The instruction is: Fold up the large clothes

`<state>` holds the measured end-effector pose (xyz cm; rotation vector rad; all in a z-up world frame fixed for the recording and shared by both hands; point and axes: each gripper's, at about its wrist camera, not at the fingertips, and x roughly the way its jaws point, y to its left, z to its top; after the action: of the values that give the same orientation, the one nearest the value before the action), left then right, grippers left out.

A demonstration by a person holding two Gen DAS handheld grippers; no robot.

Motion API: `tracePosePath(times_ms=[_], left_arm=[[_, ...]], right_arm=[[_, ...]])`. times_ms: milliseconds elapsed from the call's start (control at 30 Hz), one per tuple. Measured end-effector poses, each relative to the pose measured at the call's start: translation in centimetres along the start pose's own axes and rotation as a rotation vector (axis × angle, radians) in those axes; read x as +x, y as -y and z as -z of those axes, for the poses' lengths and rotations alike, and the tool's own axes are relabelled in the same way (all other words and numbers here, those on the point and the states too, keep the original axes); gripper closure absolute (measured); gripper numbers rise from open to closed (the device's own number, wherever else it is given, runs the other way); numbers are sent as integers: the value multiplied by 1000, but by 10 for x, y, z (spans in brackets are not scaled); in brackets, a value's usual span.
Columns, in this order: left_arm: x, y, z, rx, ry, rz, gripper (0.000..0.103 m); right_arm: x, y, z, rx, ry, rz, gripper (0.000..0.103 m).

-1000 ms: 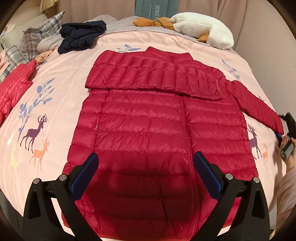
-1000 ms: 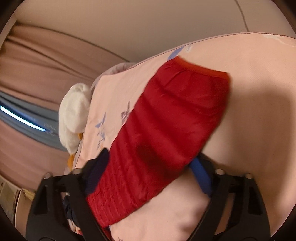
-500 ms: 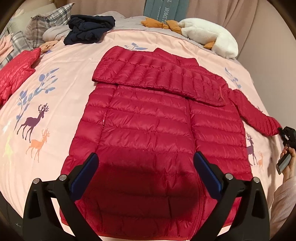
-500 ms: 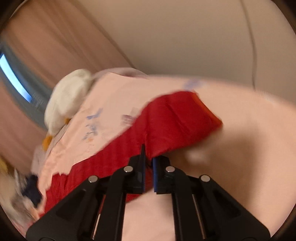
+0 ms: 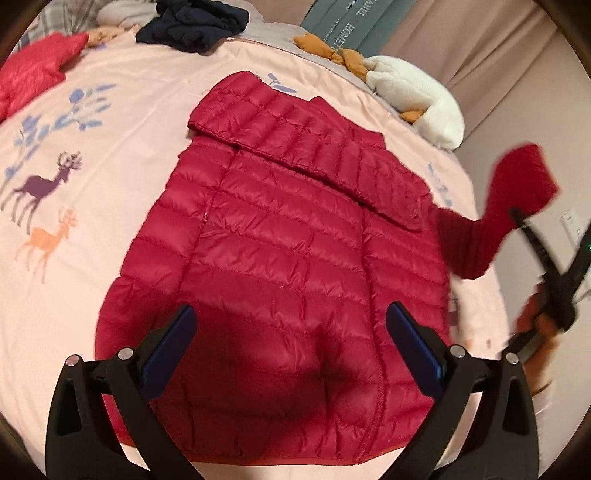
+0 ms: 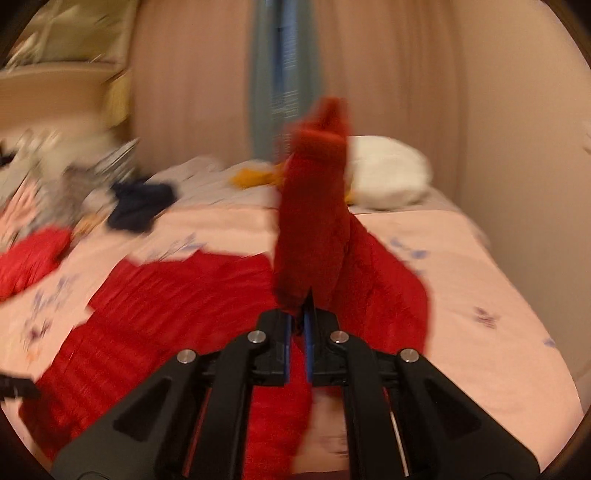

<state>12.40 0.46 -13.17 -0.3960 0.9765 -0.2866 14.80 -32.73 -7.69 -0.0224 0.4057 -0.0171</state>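
A red quilted down jacket (image 5: pixel 288 251) lies flat, front up, on the pink bed (image 5: pixel 110 122), one sleeve folded across its chest. My left gripper (image 5: pixel 290 345) is open and empty, hovering over the jacket's hem. My right gripper (image 6: pixel 298 317) is shut on the jacket's right sleeve (image 6: pixel 314 221) and holds it up off the bed; it also shows in the left wrist view (image 5: pixel 517 188) at the right, with the right gripper (image 5: pixel 517 216) under the cuff.
At the bed's head lie a dark navy garment (image 5: pixel 192 26), a white fluffy garment (image 5: pixel 417 99) with an orange one (image 5: pixel 328 51), and another red jacket (image 5: pixel 33 74) at the left. A wall (image 5: pixel 535 110) runs along the bed's right side.
My right gripper closed on the right sleeve near the cuff and lifted it off the bed, swinging up and inward. The left gripper stayed open and drifted slightly left over the hem.
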Motion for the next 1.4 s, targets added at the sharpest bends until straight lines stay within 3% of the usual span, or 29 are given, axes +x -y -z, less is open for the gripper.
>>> tracePosePath(times_ms=[167,267,300,333,367,433,500,800,1000,1300,1333,1400], left_arm=[[6,-8,-6,-51,-21,84,1],[17,-10,-13,-91,-54,176,1],[20,-10,-15,-101,-62,197,1],[24,-8,-18,-106,-71,230,1],[29,-6,-21,-120,-83,263,1],[38,-3,-25,-147,-104,341,1],[47,-1,-28,-185,-129,404,1],[102,30,-44,-269,-214,577,1],[135,50,-54,-278,-218,547,1],[158,48,-65,-328,-162,485,3],[157,47,-66,-331,-153,475,5],[157,48,-67,-321,-143,426,27]], right_arm=[[35,-64,38,-130,-126,-61,97],[54,-90,61,-190,-213,-79,95],[59,-97,69,-214,-246,-83,85],[60,-101,73,-226,-261,-77,70],[61,-104,76,-241,-273,-69,64],[52,-103,77,-249,-256,-75,51],[41,-97,71,-229,-235,-82,44],[-30,-52,85,-8,-120,-90,36],[-59,-26,103,125,-89,-98,36],[-76,-12,106,162,-46,-99,35],[-75,-10,107,169,-48,-99,35],[-74,-7,111,177,-55,-91,35]])
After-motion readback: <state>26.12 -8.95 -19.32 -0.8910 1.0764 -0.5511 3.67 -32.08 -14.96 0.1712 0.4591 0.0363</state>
